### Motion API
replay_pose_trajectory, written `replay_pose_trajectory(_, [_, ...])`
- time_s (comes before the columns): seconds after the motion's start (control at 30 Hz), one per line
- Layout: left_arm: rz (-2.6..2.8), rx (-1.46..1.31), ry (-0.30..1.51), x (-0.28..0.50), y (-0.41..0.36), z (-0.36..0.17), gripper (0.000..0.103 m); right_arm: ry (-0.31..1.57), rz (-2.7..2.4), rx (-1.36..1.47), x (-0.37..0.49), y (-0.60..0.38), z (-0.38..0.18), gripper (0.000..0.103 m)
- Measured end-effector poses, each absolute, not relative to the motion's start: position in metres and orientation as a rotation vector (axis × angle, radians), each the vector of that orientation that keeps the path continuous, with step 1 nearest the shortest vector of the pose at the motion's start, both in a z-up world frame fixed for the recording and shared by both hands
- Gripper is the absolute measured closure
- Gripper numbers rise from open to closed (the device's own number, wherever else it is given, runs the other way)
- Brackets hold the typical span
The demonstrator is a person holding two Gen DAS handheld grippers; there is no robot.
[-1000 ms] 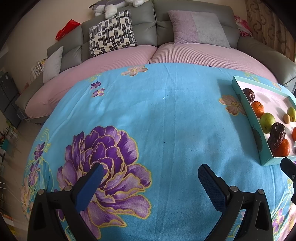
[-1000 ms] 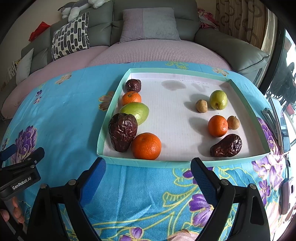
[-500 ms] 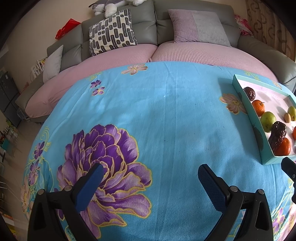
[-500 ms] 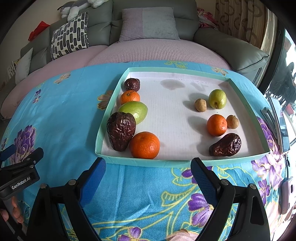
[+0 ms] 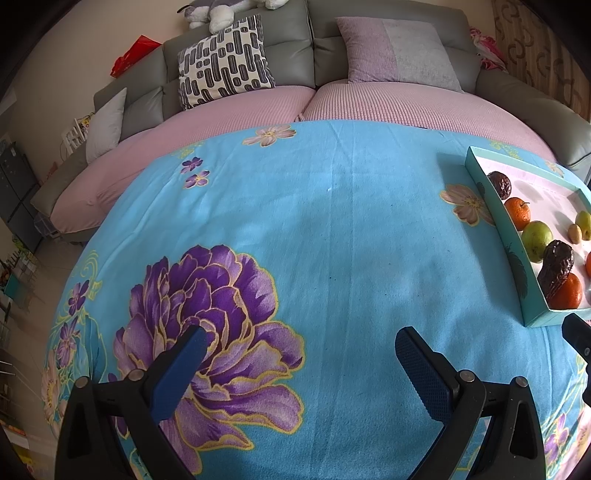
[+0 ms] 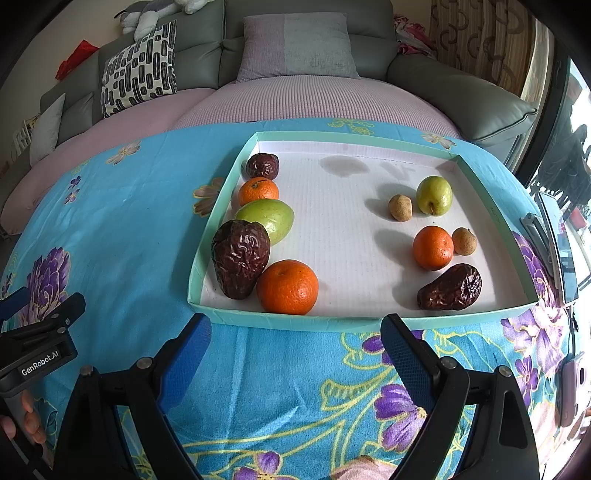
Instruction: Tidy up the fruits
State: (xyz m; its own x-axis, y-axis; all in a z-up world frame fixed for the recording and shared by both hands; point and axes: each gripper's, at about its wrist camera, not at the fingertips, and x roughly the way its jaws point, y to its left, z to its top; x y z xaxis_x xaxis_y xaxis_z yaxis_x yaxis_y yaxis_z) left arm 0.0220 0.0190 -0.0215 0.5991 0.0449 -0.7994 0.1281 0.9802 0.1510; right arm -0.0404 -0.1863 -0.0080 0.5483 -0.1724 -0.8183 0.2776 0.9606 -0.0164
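- Left gripper [image 5: 299, 341], through my left wrist camera, gapes wide and holds nothing, over the blue flowered cloth [image 5: 332, 229]; the teal tray [image 5: 517, 266] of fruit sits far right.
- Right gripper [image 6: 295, 332], through my right wrist camera, is equally wide and empty, just near of the tray [image 6: 280, 320]. Along its left wall run two dates, two oranges and a green fruit; five more fruits lie right.

You're looking at a blue floral blanket [image 5: 332, 229] covering the counter, a grey sofa [image 5: 369, 37] sitting behind it, carrying a patterned cushion [image 5: 225, 62], a lilac cushion [image 6: 295, 44] and a plush toy [image 5: 218, 11] lying on top.
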Motion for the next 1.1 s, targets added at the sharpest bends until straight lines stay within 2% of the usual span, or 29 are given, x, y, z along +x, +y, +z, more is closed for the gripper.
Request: replay_pose_trajectory(1.1, [-0.043,0.206,0.928,0.0197,0.0192,-0.0197,0.0,0.958,-0.269,0.118,-0.043,-0.1878,-0.0099,0.01])
